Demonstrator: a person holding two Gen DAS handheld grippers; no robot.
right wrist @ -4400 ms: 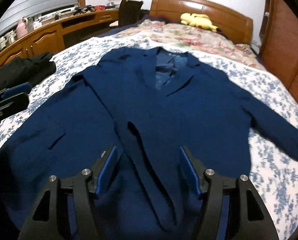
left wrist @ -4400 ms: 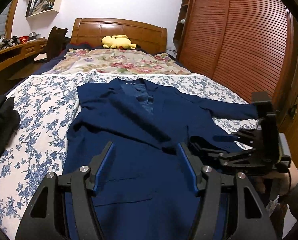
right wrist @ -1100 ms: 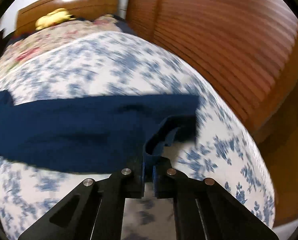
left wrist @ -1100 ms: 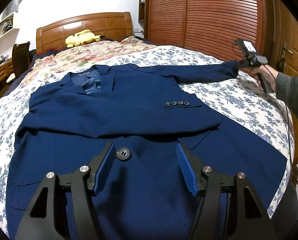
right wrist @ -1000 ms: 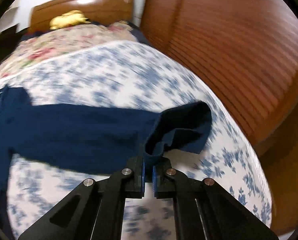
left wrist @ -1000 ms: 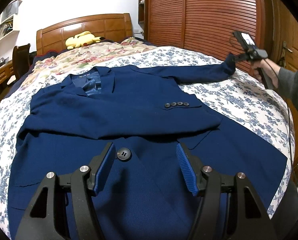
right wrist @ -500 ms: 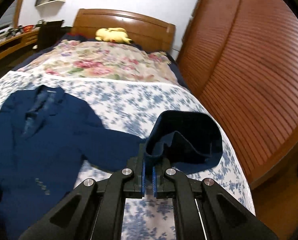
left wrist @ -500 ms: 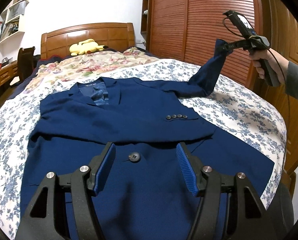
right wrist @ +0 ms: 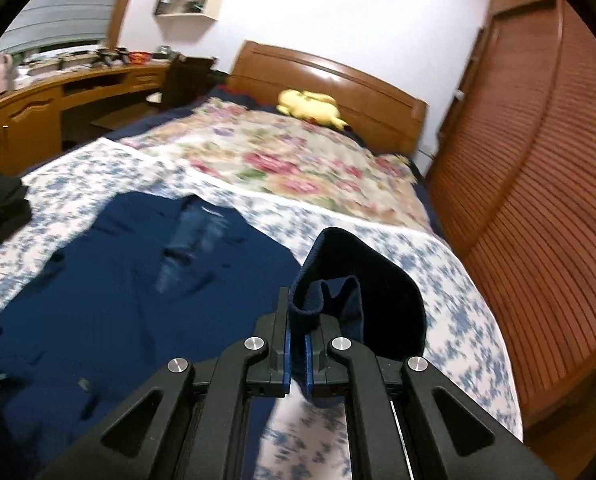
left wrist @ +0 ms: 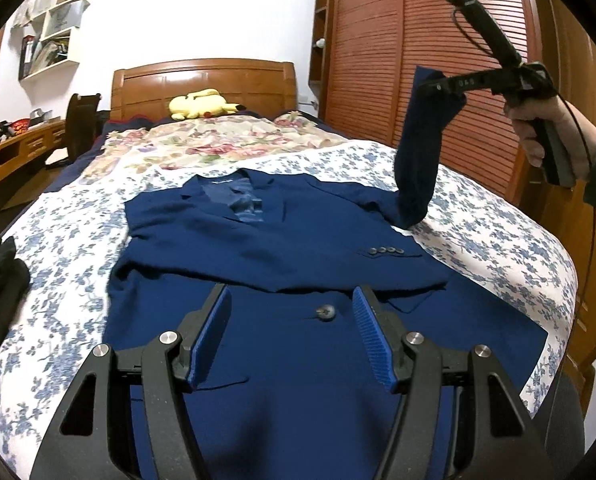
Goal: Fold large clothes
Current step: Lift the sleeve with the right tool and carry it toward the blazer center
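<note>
Navy blazer (left wrist: 282, 240) flat on the bed (left wrist: 497, 240), sleeve cuff (right wrist: 325, 296) raised.
Your right hand-held gripper (right wrist: 296, 354) clamps that cuff; your left hand-held gripper (left wrist: 290, 336) hovers, jaws apart.

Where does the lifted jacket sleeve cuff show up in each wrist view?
Left wrist: sleeve cuff upper right, raised above the bed, pinched by the right gripper.
Right wrist: sleeve cuff lower centre, between the shut fingers.
Shared landmark: yellow plush toy by the headboard.
</note>
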